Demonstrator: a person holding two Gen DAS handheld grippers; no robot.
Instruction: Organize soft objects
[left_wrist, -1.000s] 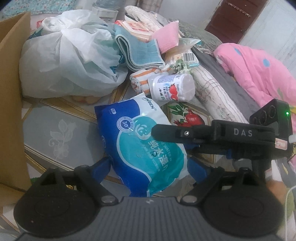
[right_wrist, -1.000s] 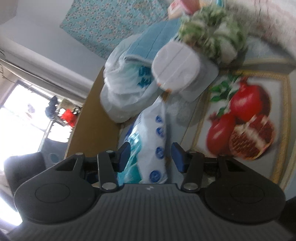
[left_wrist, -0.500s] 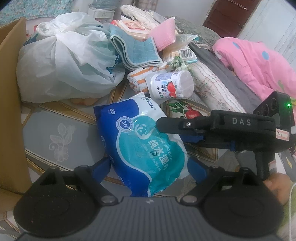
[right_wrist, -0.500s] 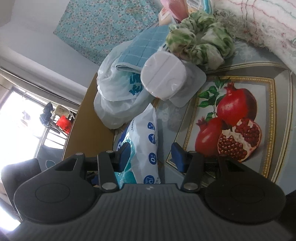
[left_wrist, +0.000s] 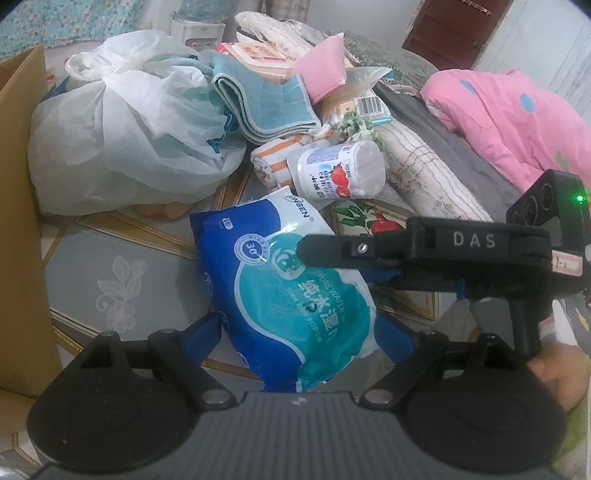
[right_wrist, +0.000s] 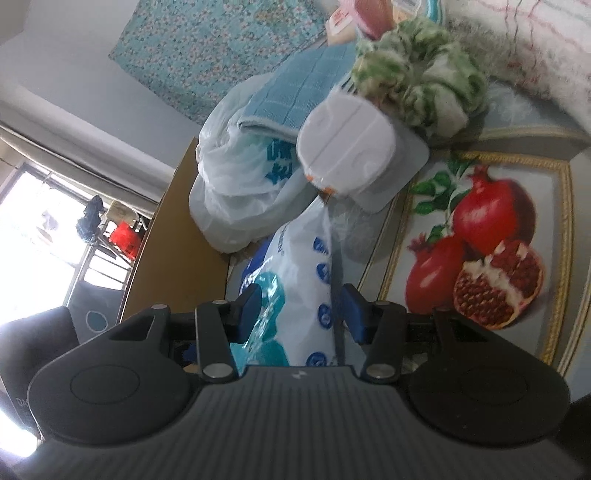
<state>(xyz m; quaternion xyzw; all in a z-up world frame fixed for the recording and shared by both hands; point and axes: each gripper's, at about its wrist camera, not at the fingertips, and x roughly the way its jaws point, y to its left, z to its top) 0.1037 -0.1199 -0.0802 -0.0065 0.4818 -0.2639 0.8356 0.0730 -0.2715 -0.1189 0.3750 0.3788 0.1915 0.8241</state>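
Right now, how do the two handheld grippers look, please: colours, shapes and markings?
Both are black plastic with ribbed bodies, two round discs and blue finger pads. The right gripper shows white letters "DAS", a lit green light and a small label. The left gripper shows silver pivot screws.

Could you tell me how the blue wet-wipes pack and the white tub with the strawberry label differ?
The wet-wipes pack is a flat, soft blue-and-teal pouch; the white tub is a cylinder lying on its side. The pack sits nearest, between the left gripper's open fingers; the tub lies beyond it, against the striped cloth. Both rest on the table.
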